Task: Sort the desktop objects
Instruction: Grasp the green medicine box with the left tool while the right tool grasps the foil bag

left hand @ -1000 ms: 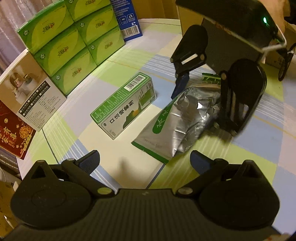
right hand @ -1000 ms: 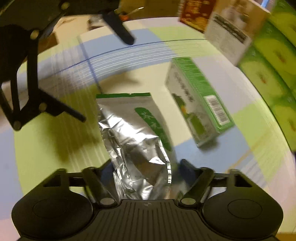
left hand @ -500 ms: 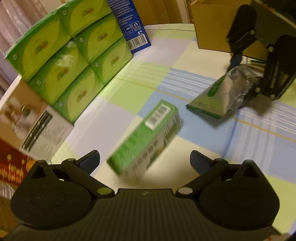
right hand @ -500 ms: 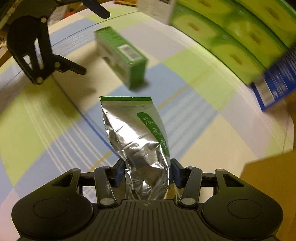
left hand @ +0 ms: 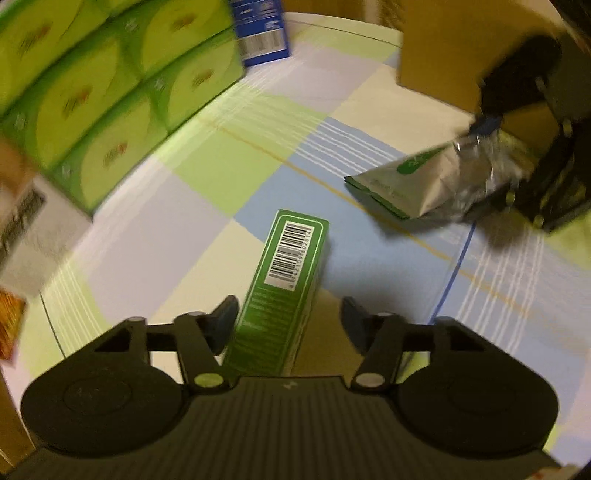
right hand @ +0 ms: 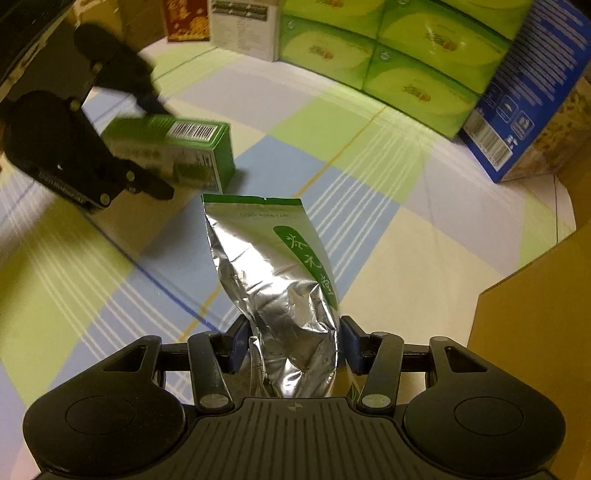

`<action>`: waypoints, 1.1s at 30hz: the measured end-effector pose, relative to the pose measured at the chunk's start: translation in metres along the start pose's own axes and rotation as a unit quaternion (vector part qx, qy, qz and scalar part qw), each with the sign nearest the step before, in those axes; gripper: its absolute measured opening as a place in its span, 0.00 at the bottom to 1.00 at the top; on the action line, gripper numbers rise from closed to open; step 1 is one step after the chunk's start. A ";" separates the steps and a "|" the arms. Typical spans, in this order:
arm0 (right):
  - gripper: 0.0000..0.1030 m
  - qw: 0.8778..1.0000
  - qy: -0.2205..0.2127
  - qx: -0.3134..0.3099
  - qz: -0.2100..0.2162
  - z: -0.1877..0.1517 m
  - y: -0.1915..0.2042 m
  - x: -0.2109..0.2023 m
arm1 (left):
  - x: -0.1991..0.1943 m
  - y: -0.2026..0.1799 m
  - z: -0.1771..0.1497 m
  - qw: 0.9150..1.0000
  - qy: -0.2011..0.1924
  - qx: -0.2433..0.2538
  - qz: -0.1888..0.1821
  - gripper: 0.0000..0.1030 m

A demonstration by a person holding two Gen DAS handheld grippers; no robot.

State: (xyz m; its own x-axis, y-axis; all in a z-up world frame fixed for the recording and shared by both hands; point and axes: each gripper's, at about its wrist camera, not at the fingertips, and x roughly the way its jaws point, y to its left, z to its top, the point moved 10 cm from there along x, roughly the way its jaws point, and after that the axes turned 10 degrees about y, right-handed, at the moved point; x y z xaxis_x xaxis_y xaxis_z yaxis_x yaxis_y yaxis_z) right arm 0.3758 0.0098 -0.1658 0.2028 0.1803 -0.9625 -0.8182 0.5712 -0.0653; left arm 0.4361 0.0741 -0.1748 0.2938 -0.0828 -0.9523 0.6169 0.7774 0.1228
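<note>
Left gripper (left hand: pixel 288 319): jaws just been closing, now astride the near end of the green carton (left hand: pixel 284 288); left pad against the carton's side, right pad with a visible gap, so not clamped. Carton flat on the checked tablecloth (left hand: pixel 192 206), barcode face up, running toward 12 o'clock from the gripper. At 2 o'clock, well apart, the foil pouch (left hand: pixel 424 184) raised off the cloth in the other gripper. At 10 to 11 o'clock, a stacked wall of green tissue boxes (left hand: pixel 110 96); at 12, a blue box (left hand: pixel 264 33); at 1, a brown cardboard box (left hand: pixel 443 55).

Right gripper (right hand: pixel 291 341): pads pressed on both sides of the crumpled lower end of the foil pouch (right hand: pixel 273 266), held fast, green-edged end pointing to 12 o'clock above the cloth. At 10 o'clock, the green carton (right hand: pixel 177 147) with the left gripper (right hand: pixel 155 147) over it. At 1 o'clock, green tissue boxes (right hand: pixel 406 59); at 2, the blue box (right hand: pixel 528 96); at 3 to 4, the cardboard box (right hand: pixel 535 332).
</note>
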 end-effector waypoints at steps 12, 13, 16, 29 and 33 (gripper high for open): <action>0.46 0.997 -0.004 0.065 0.039 -0.025 0.009 -0.016 | -0.013 -0.034 -0.013 0.989 0.015 -0.144 -0.030 0.24; 0.46 0.996 -0.003 0.072 0.046 -0.032 0.013 -0.018 | -0.017 -0.045 -0.017 0.989 0.015 -0.146 -0.030 0.24; 0.45 0.993 0.002 0.100 0.059 -0.059 0.028 -0.027 | -0.028 -0.079 -0.033 0.986 0.014 -0.164 -0.032 0.24; 0.61 0.990 -0.061 0.103 0.069 -0.151 0.077 -0.056 | -0.068 -0.186 -0.104 0.966 -0.044 -0.255 -0.019 0.25; 0.81 0.996 -0.059 0.039 0.058 -0.155 0.093 -0.048 | -0.069 -0.195 -0.107 0.963 -0.061 -0.261 -0.014 0.27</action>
State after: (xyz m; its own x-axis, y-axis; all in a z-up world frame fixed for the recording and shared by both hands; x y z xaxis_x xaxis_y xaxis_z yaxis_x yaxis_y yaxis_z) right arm 0.2060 -0.0699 -0.1670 0.1760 0.3389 -0.9242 -0.7959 0.6015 0.0691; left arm 0.2173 -0.0044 -0.1626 0.3856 -0.1554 -0.9095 0.1834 0.9790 -0.0896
